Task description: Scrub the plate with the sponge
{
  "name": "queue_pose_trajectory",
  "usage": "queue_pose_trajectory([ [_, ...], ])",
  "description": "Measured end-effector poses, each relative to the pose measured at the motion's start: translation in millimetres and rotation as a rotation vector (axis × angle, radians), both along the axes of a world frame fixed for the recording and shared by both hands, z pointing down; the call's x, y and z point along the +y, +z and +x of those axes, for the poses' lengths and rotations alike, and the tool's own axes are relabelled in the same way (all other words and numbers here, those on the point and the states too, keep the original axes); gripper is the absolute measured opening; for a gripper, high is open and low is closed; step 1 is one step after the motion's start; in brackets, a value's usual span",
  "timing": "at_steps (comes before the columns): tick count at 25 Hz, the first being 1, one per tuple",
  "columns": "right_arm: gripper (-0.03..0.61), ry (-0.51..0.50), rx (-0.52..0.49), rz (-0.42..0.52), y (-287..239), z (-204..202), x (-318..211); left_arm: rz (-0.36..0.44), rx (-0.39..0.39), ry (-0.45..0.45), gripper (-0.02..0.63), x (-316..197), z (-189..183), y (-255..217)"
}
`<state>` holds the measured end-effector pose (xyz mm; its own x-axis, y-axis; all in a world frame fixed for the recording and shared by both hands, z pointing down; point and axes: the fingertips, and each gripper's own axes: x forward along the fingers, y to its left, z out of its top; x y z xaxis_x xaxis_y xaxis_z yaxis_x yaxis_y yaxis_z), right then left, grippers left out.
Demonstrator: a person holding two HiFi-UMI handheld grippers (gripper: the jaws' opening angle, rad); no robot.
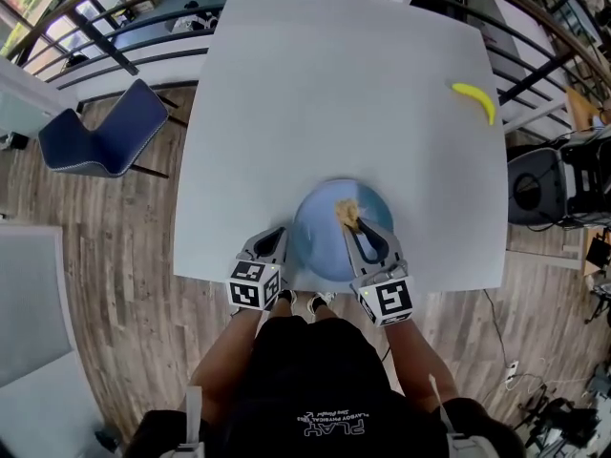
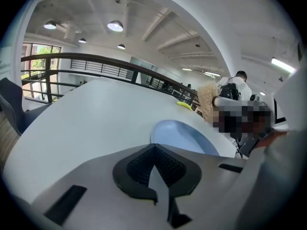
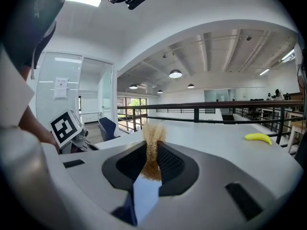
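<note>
A round blue plate (image 1: 329, 239) lies on the white table (image 1: 334, 103) at its near edge. My right gripper (image 1: 355, 225) is shut on a tan fibrous sponge (image 1: 347, 213) and holds it over the plate's right part. In the right gripper view the sponge (image 3: 153, 143) stands pinched between the two black pads. My left gripper (image 1: 280, 234) is shut with nothing in it, at the plate's left rim. The left gripper view shows the plate (image 2: 184, 135) just beyond the closed jaws (image 2: 154, 150), with the sponge (image 2: 207, 99) to the right.
A yellow banana (image 1: 476, 100) lies near the table's far right edge. A blue chair (image 1: 105, 141) stands on the wooden floor to the left. Black railings (image 1: 115, 27) run behind the table, and equipment (image 1: 558, 184) stands at the right.
</note>
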<state>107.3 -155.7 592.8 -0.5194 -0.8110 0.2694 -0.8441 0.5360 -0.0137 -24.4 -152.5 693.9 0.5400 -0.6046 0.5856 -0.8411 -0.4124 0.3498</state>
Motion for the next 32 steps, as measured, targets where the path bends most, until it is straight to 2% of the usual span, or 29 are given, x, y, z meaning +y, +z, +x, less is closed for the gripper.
queue_pose_trajectory([
  [8, 0.071, -0.008, -0.01, -0.031, 12.5, -4.7, 3.6, -0.128, 0.102, -0.054, 0.013, -3.6, 4.7, 14.0],
  [12, 0.071, -0.001, -0.008, -0.039, 16.5, -2.6, 4.0, -0.207, 0.191, -0.046, 0.134, -2.8, 10.3, 21.8],
  [15, 0.071, 0.008, -0.012, -0.042, 19.0, 1.6, 3.8, -0.258, 0.247, -0.05, 0.158, -1.9, 14.6, 26.3],
  [21, 0.071, 0.047, -0.037, -0.07, 24.2, 18.1, 5.7, -0.337, 0.236, -0.048, 0.158, 1.7, 23.5, 39.9],
  [27, 0.071, 0.054, -0.046, -0.083, 28.2, 23.1, 10.1, -0.38, 0.232, -0.031, 0.155, 4.3, 30.9, 43.7],
  [32, 0.071, 0.059, -0.059, -0.104, 34.4, 21.7, 15.7, -0.452, 0.294, -0.015, 0.148, 11.9, 42.7, 51.2],
])
